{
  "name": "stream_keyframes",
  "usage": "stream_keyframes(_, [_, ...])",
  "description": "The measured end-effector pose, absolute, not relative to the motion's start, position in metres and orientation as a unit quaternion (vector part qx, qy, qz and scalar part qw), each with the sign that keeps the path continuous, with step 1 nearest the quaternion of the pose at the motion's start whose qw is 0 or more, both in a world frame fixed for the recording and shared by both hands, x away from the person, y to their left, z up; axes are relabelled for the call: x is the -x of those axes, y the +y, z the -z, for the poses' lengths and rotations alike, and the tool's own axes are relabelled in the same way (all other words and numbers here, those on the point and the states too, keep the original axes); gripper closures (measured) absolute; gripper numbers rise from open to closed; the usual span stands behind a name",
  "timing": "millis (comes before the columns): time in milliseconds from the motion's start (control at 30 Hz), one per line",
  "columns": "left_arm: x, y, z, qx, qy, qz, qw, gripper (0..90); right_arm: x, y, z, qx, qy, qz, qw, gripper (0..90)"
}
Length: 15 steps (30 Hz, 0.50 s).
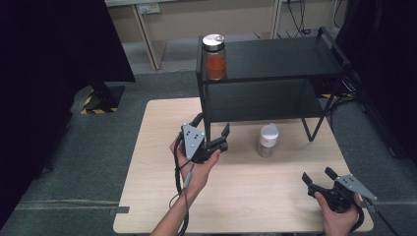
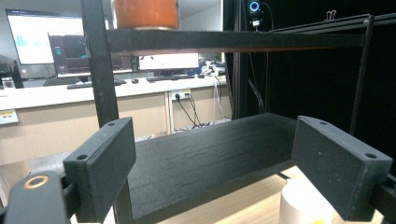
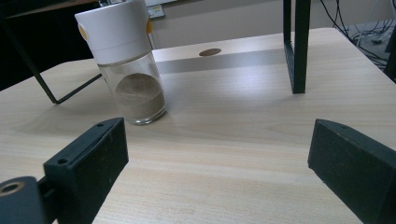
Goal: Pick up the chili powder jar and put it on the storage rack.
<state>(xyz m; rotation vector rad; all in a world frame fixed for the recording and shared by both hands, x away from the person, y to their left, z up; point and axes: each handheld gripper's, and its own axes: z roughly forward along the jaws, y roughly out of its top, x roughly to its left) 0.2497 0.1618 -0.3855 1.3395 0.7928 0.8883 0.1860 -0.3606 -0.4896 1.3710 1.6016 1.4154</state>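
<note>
Jars number two: one (image 1: 267, 139) on table (image 1: 157, 147), one (image 1: 215, 56) on shelf (image 1: 275, 59); both grippers (image 1: 215, 135) (image 1: 318, 176) gape empty.

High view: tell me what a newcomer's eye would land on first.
First comes the jar of orange-red powder at the left end of the black shelf's top board. Next is the white-lidded jar of brown powder standing on the wooden table in front of the shelf. The left gripper hovers open by the shelf's front left leg, while the right gripper waits open near the table's right corner.
</note>
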Motion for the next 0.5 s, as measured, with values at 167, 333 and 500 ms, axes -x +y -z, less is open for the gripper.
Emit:
stream_keyframes(167, [-0.249, 0.163, 0.396, -0.588, 0.343, -0.386, 0.623, 13.0, -0.186, -0.361, 0.489, -0.515, 0.603, -0.532, 0.297, 5.1])
stream_keyframes(333, [-0.248, 0.164, 0.406, -0.59, 0.341, -0.384, 0.622, 12.8, -0.186, -0.361, 0.49, -0.515, 0.603, -0.532, 0.296, 5.1])
stream_keyframes(500, [-0.246, 0.165, 0.414, -0.595, 0.342, -0.384, 0.618, 12.6, -0.186, -0.36, 0.489, -0.515, 0.603, -0.532, 0.297, 5.1])
